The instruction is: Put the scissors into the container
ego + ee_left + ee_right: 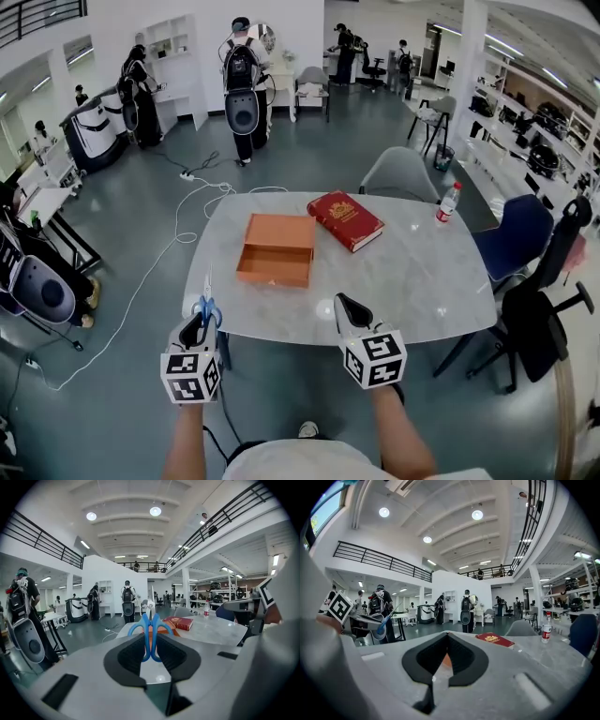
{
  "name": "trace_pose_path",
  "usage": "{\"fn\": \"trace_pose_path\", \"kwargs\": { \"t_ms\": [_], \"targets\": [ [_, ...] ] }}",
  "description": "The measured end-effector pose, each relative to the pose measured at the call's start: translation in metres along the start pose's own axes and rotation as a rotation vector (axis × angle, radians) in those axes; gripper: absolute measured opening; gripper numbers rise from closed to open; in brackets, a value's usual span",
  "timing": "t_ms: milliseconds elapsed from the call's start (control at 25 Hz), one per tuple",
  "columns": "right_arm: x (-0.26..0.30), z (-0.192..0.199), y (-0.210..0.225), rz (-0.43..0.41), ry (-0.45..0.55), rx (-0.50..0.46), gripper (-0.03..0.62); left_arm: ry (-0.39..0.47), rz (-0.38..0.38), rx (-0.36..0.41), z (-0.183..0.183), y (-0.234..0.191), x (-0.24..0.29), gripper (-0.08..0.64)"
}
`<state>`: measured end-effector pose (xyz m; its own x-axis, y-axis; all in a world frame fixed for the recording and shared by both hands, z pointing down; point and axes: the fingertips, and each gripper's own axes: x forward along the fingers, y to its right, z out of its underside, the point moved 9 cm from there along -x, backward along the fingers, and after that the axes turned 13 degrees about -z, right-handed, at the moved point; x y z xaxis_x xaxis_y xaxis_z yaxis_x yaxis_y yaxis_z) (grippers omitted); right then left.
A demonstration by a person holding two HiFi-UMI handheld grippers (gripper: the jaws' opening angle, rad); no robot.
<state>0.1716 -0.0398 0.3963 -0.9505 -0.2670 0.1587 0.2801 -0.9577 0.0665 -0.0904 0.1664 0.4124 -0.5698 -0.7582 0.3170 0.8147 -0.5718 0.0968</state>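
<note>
Scissors [150, 637] pinched by blue handles in left hand-held gripper [201, 323], over near tabletop [412, 272] edge. Right hand-held gripper [349, 307] pressed together, empty. Carry step; next likely: reach over open orange container [277, 251], release.

Left gripper [201, 327] jaws clamp scissors [207, 303]; right gripper [346, 307] jaws together.

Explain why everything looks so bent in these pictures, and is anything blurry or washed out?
Head view: the wide lens bows the floor around the table; light is even. Left gripper view: dark round border, curved railings, ceiling lamps blown out white; the scissors look fairly sharp. Right gripper view: same round border, same glaring lamps.
</note>
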Motion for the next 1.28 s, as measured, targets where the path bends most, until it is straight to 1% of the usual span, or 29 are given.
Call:
{"fn": "trace_pose_path", "kwargs": {
  "t_ms": [280,440,720,840,1080,1280],
  "targets": [
    [0.007,0.002,0.018,-0.009,0.005,0.019,0.005,-0.011,-0.011,0.023,-0.007,0.008,0.014,0.078],
    [0.008,0.003,0.026,-0.001,-0.003,0.025,0.005,-0.016,-0.004,0.037,-0.010,0.011,0.021,0.078],
    [0.025,0.001,0.037,0.008,-0.011,0.021,0.005,-0.030,0.007,0.039,-0.008,0.009,0.045,0.078],
    [0.036,0.004,0.042,0.019,-0.021,0.019,0.005,-0.031,0.025,0.046,-0.008,0.008,0.064,0.078],
    [0.068,0.002,0.060,0.050,-0.036,0.023,0.005,-0.046,0.079,0.085,-0.015,0.007,0.112,0.078],
    [0.100,-0.005,0.074,0.076,-0.050,0.022,0.005,-0.060,0.140,0.140,-0.023,0.006,0.156,0.078]
  ]
}}
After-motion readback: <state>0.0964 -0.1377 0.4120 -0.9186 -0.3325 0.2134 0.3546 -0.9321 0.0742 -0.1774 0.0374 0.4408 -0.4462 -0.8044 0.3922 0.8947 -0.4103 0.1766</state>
